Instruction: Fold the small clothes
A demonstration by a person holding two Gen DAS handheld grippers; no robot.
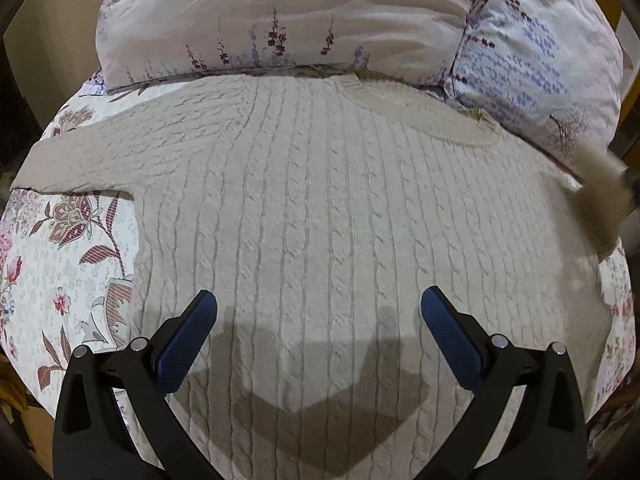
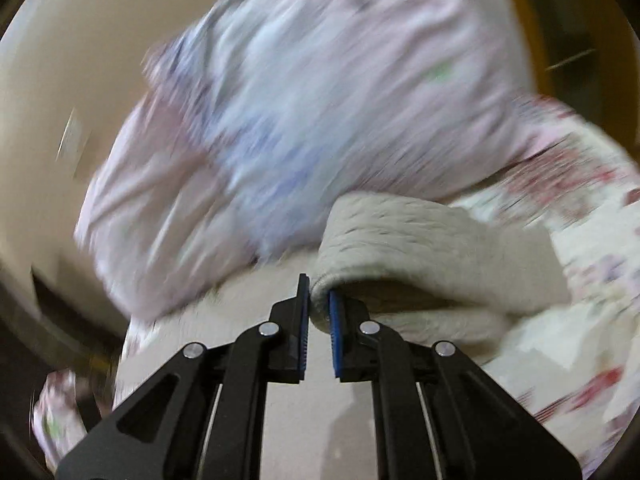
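A cream cable-knit sweater [image 1: 320, 208] lies flat on the floral bedspread, its neck toward the pillows and its left sleeve [image 1: 80, 156] stretched out to the left. My left gripper [image 1: 319, 312] is open and empty, hovering over the sweater's lower body. My right gripper [image 2: 319, 300] is shut on the sweater's right sleeve [image 2: 420, 248] and holds it lifted off the bed. That sleeve shows blurred at the right edge of the left wrist view [image 1: 600, 204]. The right wrist view is motion-blurred.
Two floral pillows [image 1: 280, 24] [image 1: 540, 60] lie against the head of the bed just beyond the sweater's neck. The floral bedspread [image 1: 60, 260] shows on both sides of the sweater. The bed's edges curve away at left and right.
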